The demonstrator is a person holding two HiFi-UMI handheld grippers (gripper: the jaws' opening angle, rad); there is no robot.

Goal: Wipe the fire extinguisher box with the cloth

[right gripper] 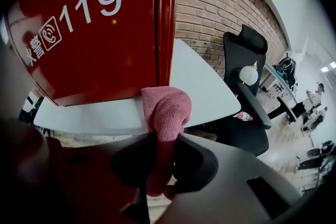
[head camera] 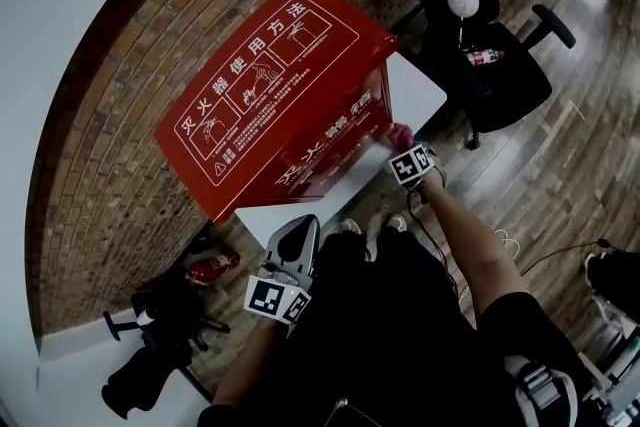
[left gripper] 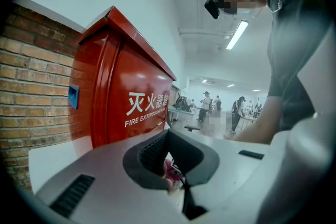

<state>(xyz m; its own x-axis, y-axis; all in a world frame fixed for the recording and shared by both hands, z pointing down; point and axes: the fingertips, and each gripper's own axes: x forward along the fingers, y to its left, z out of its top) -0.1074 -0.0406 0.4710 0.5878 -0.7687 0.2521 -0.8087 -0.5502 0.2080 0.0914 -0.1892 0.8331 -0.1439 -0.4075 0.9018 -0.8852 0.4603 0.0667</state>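
Head view puts the red fire extinguisher box (head camera: 270, 85) against the brick wall (head camera: 110, 175), its front's lower right corner just ahead of the pink cloth (right gripper: 167, 113) pinched fast in the right gripper (head camera: 408, 155); the left gripper (head camera: 293, 255), jaws together, hangs farther back.

fire extinguisher box (right gripper: 89, 29): top and left cut by right gripper view's edges; front lettering smeared in head view. cloth (right gripper: 167, 110) tail buried between right gripper (right gripper: 157, 178) jaws. pink bit (left gripper: 170, 170) at left gripper (left gripper: 177, 181) jaws: unidentifiable.
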